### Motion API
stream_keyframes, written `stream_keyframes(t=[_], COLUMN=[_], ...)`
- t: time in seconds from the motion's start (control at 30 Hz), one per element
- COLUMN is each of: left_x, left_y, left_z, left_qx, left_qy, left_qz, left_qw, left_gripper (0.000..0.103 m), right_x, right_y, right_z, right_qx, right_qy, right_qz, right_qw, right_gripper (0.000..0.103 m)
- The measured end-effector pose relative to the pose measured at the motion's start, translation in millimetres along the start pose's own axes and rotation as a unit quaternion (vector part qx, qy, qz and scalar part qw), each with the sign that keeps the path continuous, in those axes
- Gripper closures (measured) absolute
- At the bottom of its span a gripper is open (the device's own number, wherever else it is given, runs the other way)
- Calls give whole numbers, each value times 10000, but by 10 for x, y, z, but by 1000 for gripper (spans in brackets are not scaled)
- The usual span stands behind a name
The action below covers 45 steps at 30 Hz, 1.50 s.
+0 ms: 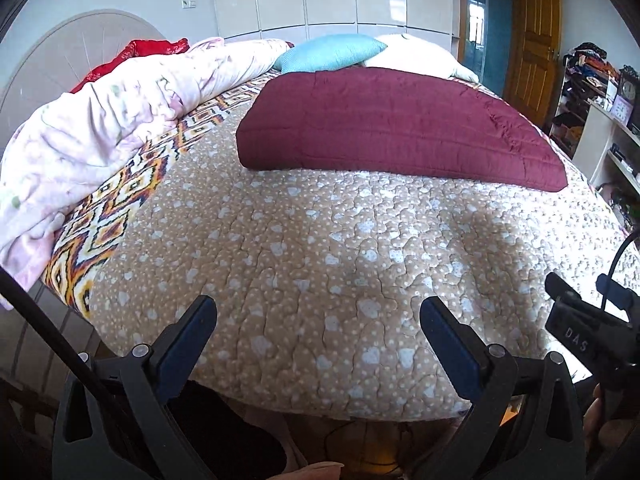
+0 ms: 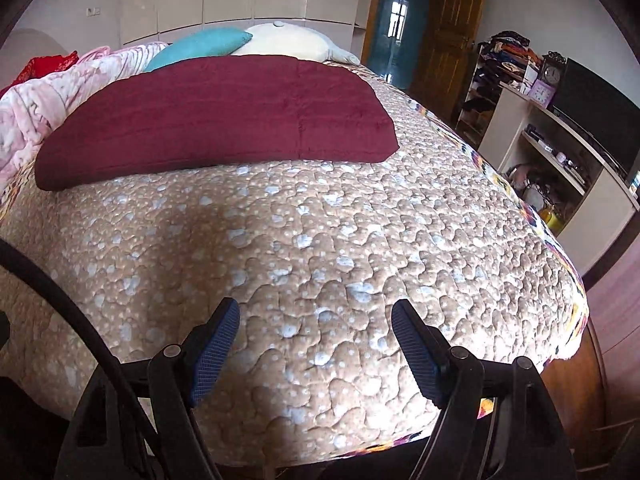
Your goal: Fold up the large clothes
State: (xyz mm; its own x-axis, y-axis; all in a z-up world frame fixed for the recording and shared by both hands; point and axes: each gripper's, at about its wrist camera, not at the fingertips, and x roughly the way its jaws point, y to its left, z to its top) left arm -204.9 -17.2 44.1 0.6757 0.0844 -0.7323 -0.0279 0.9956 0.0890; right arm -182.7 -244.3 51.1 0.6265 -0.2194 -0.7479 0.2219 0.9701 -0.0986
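A folded maroon quilted garment lies flat across the far half of the bed. My left gripper stands open over the near part of the beige quilted bedspread, with nothing between its fingers. My right gripper is also open and holds nothing, hovering above the bedspread near the bed's front edge. Both grippers are well short of the maroon piece. The right gripper's body shows at the right edge of the left wrist view.
A pink floral duvet is bunched along the bed's left side, with a red cloth behind it. A teal pillow and a cream pillow lie at the head. Shelves with clutter and a wooden door stand on the right.
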Motion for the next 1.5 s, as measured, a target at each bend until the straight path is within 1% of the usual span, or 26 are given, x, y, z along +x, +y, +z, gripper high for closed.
stream_keyframes(t=[0.1, 0.17, 0.23, 0.47, 0.67, 1.17, 1.5], left_x=[-54, -55, -41, -12, 0, 87, 124], left_y=[-4, -31, -40, -17, -20, -15, -6], left_z=[-29, -36, -39, -68, -85, -114, -124], left_qx=[70, 109, 117, 84, 106, 66, 70], left_qy=[37, 46, 79, 136, 175, 400, 461], left_qz=[-94, -60, -46, -61, -75, -173, -191], left_qw=[9999, 9999, 9999, 9999, 9998, 9990, 9987], left_gripper=[1, 1, 1, 1, 1, 1, 1], right_x=[-158, -214, -244, -164, -147, -98, -91], right_y=[48, 77, 101, 134, 211, 257, 310], right_z=[-22, -43, -49, -107, -141, -188, -204], right_qx=[-59, -99, -106, -85, -200, -275, -380], right_qy=[-164, -260, -316, -238, -190, -79, -47], right_qz=[11, -32, -66, 5, 52, 45, 61], right_qw=[9998, 9996, 9994, 9997, 9996, 9996, 9992], right_gripper=[20, 18, 18, 18, 18, 17, 16])
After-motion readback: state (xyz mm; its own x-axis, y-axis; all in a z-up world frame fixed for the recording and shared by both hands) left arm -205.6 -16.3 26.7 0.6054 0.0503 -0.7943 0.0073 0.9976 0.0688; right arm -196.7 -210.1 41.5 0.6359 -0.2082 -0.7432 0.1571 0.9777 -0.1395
